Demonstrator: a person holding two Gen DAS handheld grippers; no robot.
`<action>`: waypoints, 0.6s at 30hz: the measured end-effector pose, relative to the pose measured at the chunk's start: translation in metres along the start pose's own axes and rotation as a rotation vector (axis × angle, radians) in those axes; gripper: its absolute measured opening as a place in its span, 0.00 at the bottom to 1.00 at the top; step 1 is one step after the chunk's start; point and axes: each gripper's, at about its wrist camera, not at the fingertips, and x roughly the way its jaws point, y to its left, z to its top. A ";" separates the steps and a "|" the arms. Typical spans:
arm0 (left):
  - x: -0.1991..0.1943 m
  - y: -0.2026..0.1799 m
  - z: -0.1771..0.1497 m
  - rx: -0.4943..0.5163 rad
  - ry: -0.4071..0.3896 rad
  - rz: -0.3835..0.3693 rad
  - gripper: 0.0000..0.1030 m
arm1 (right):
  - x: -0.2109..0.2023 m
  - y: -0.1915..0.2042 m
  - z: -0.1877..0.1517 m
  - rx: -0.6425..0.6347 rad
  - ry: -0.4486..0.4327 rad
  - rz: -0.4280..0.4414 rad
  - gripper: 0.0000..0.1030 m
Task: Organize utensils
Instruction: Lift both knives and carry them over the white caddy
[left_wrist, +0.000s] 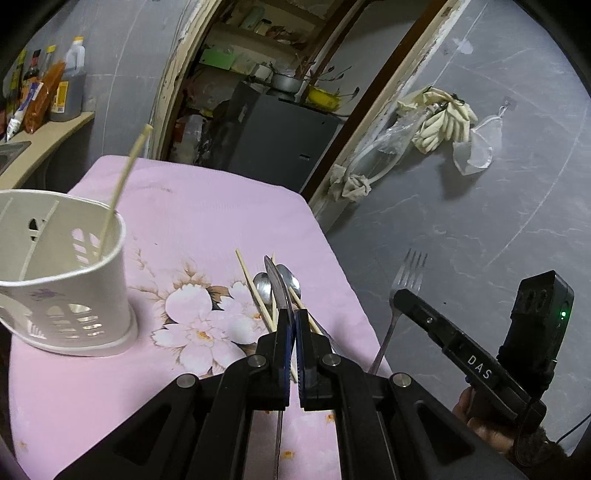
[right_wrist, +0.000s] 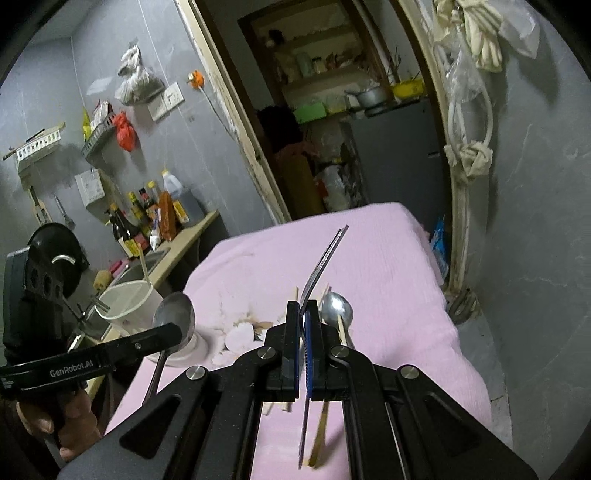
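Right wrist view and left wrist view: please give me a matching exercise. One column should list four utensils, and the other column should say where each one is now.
Utensils:
1 fork
2 left-hand spoon in the right wrist view
3 right-hand spoon in that view
4 single upright chopstick

Places:
A in the white utensil holder
B on the pink cloth
C clamped in the left gripper
D clamped in the right gripper

Pairs: 1-D, 2-C, 3-B, 4-A
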 end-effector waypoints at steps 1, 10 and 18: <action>-0.003 0.001 0.000 0.001 -0.002 -0.003 0.03 | -0.004 0.004 0.002 -0.004 -0.014 -0.009 0.03; -0.050 0.009 0.010 0.017 -0.048 -0.044 0.03 | -0.030 0.045 0.018 -0.047 -0.084 -0.021 0.03; -0.099 0.028 0.038 0.016 -0.142 -0.028 0.03 | -0.028 0.092 0.030 -0.067 -0.139 0.052 0.03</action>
